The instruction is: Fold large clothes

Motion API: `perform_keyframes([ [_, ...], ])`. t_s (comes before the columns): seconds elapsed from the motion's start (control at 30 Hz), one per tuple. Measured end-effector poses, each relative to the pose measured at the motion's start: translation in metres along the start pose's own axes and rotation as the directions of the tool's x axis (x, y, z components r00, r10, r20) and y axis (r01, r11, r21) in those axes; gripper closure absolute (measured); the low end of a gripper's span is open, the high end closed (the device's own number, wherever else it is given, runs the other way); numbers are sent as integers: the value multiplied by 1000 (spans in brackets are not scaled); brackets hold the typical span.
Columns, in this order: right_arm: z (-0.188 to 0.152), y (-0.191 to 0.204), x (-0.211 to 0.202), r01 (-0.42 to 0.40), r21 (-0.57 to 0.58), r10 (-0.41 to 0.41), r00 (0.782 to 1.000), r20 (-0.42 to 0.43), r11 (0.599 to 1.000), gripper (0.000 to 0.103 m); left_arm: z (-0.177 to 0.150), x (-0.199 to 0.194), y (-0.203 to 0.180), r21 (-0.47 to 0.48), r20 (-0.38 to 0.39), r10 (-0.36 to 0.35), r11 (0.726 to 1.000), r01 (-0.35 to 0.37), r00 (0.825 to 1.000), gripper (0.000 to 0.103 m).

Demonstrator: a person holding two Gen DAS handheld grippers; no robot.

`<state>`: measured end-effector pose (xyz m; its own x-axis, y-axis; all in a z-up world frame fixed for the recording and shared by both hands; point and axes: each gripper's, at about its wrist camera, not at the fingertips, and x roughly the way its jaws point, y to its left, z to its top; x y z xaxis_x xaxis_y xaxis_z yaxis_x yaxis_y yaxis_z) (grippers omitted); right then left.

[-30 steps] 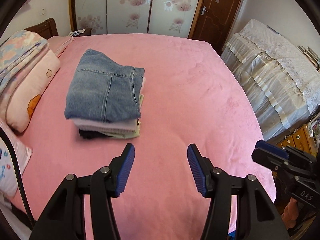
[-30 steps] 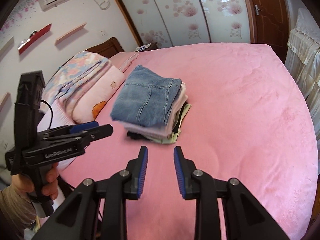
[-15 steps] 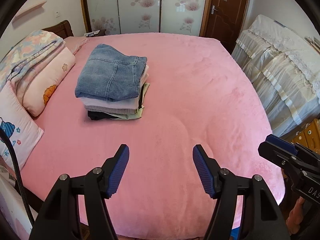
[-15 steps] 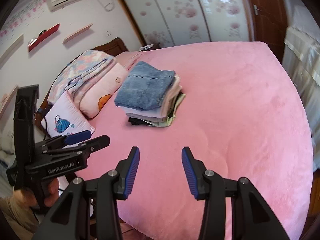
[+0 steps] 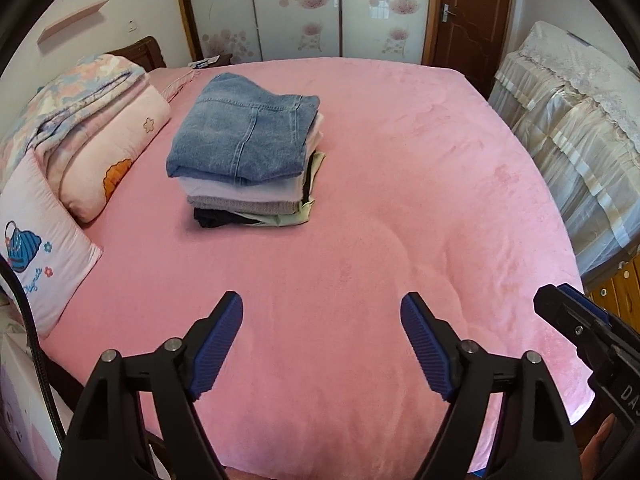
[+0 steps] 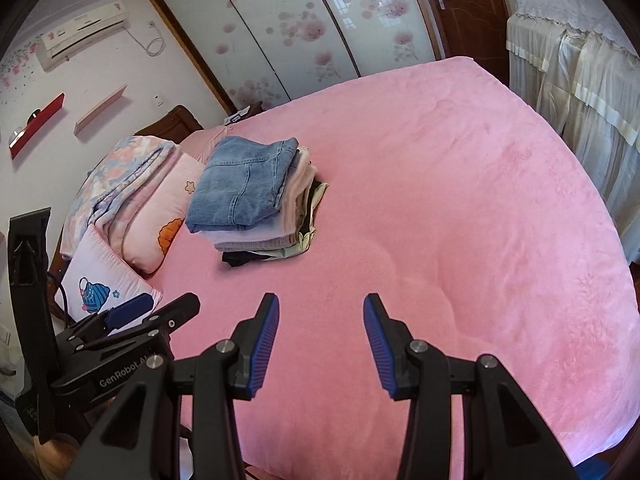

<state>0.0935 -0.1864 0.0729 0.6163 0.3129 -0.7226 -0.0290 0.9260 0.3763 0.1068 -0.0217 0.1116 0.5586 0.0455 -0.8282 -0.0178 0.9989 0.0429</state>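
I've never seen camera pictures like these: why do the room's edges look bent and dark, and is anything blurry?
Left wrist view: fisheye bending curves the bed and leaves black corners; the folded jeans look sharp in even daylight. Right wrist view: the wardrobe doors bow strongly, with window glare in the glass; nothing is obviously blurred.

Folded jeans [image 5: 244,140]: faded blue denim, matt, stitched seams, atop soft knit and cotton layers. Bed cover [image 5: 400,208] beneath them: pink plush cloth, matt, faintly napped. Left gripper [image 5: 322,336] nearer than the jeans: matt black plastic, ribbed blue pads [image 5: 218,344], bright metal pins.
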Motion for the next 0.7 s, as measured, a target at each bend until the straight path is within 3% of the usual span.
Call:
perform_keyframes([
  [0.1, -8, 2, 9, 21, -19, -21, 1000, 3, 1000, 50, -7, 17, 5, -15, 2, -4, 1000, 4, 1000, 22],
  [0.43, -37, -7, 58, 1, 7, -1, 1000, 17, 1000, 50, -38, 76, 13, -25, -6, -29, 999, 29, 1000, 22],
  [0.7, -59, -2, 66, 9, -13, -9, 1000, 12, 1000, 50, -58, 72, 16, -21, 25, -40, 999, 41, 999, 22],
])
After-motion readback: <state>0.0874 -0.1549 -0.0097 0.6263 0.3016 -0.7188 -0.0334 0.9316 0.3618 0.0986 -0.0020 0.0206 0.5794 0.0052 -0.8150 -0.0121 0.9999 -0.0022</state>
